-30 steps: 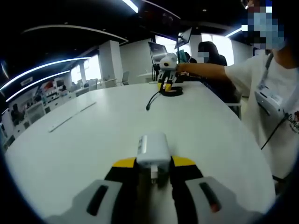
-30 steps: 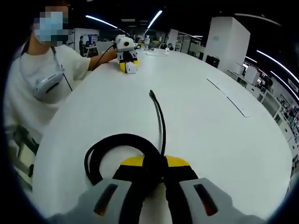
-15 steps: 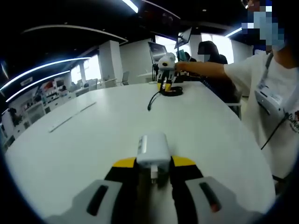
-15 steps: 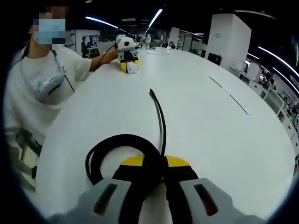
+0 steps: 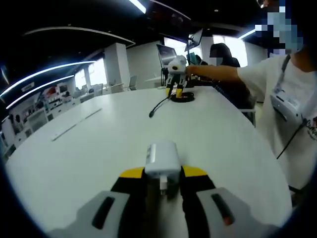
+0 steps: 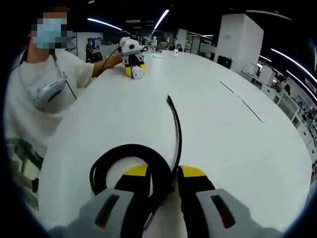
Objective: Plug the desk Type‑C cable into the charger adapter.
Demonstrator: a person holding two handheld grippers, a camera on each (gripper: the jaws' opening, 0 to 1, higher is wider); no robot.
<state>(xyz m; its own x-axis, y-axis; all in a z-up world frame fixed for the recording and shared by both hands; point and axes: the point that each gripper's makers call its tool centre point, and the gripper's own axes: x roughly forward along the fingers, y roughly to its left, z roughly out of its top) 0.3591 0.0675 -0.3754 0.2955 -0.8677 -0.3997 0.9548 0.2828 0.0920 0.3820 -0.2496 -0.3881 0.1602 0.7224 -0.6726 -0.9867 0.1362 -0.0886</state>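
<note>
A white charger adapter (image 5: 161,157) sits upright between the yellow-tipped jaws of my left gripper (image 5: 162,174), which is shut on it just above the white table (image 5: 99,148). Far across the table in the left gripper view, my right gripper (image 5: 176,90) stands over the black Type-C cable (image 5: 184,97), whose free plug end (image 5: 151,114) points toward me. In the right gripper view the cable's coil (image 6: 124,161) lies on the table, with one strand running between the parted jaws of the right gripper (image 6: 164,172). The plug end (image 6: 170,99) reaches toward the distant left gripper (image 6: 133,68).
A person in a white shirt (image 5: 292,114) (image 6: 39,99) stands at the table's edge, holding both grippers at arm's length. Flat strips (image 5: 74,126) (image 6: 245,104) lie along the far side of the table. Pillars and desks stand beyond.
The right gripper's jaws have spread apart around the cable. The cable's straight end has swung sideways on the table. The left gripper and adapter have not moved.
</note>
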